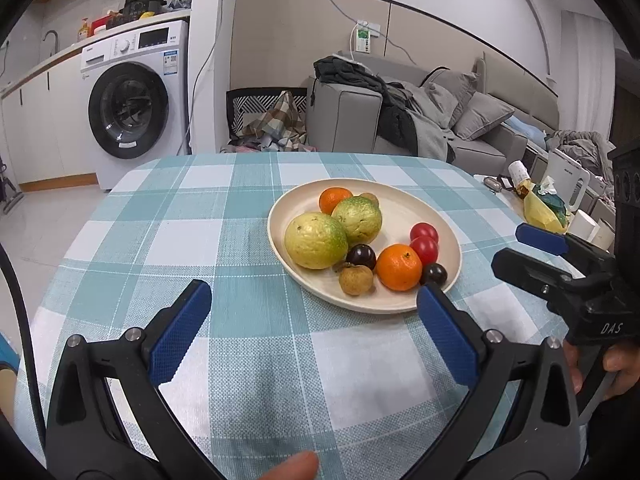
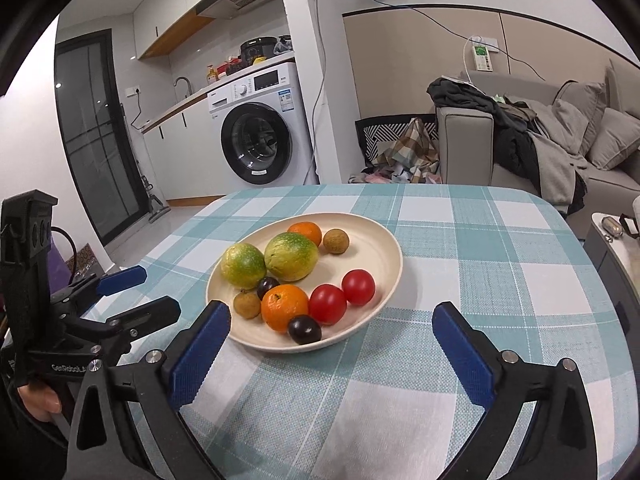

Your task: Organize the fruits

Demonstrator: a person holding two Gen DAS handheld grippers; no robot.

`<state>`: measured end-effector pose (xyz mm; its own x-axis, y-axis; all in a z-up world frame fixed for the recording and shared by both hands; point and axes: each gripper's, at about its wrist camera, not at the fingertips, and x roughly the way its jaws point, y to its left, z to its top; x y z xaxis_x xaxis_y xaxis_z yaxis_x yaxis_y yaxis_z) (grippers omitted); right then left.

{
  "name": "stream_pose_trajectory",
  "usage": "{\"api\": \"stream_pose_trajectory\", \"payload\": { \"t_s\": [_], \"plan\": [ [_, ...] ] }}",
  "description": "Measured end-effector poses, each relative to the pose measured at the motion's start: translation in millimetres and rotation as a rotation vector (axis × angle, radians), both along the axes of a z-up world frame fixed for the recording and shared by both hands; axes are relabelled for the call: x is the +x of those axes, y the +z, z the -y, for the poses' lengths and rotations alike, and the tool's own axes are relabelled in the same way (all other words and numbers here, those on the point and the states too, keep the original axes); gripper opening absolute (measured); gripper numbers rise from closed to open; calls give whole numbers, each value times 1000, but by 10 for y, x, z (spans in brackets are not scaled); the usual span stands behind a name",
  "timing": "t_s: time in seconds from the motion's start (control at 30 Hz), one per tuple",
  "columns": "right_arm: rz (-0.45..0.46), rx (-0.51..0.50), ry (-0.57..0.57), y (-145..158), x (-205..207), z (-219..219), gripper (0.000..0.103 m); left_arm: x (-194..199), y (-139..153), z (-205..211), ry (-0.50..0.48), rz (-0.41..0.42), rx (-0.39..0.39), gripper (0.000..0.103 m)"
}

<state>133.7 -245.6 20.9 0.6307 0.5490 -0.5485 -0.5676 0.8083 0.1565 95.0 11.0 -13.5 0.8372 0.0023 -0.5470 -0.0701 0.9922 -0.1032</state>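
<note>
You're looking past the checked teal tablecloth [image 1: 248, 360] at a white washing machine [image 1: 132, 100] sitting under a kitchen counter [image 2: 188, 100], a grey sofa [image 1: 460, 120] piling up with clothes, beige wall panels [image 1: 304, 36] and a dark glass door [image 2: 94, 132] showing on the left.

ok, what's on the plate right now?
On the plate: two green-yellow guavas, two oranges, two red tomatoes, two dark plums, two brown longans. Anything beneath the fruit is hidden.
</note>
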Motion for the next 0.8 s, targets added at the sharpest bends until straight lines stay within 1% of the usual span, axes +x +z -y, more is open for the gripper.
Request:
{"api": "stream_pose_trajectory", "payload": {
  "t_s": [0.23, 0.47, 0.8],
  "plan": [
    [49, -30, 25, 11, -139, -38, 103, -131, 61, 76, -13, 43, 28, 102],
    [70, -29, 38, 36, -190, -39, 103, -133, 65, 91, -21, 42, 24, 102],
    [75, -28, 30, 44, -192, -48, 103, -148, 66, 98, -17, 42, 24, 102]
  ]
}}
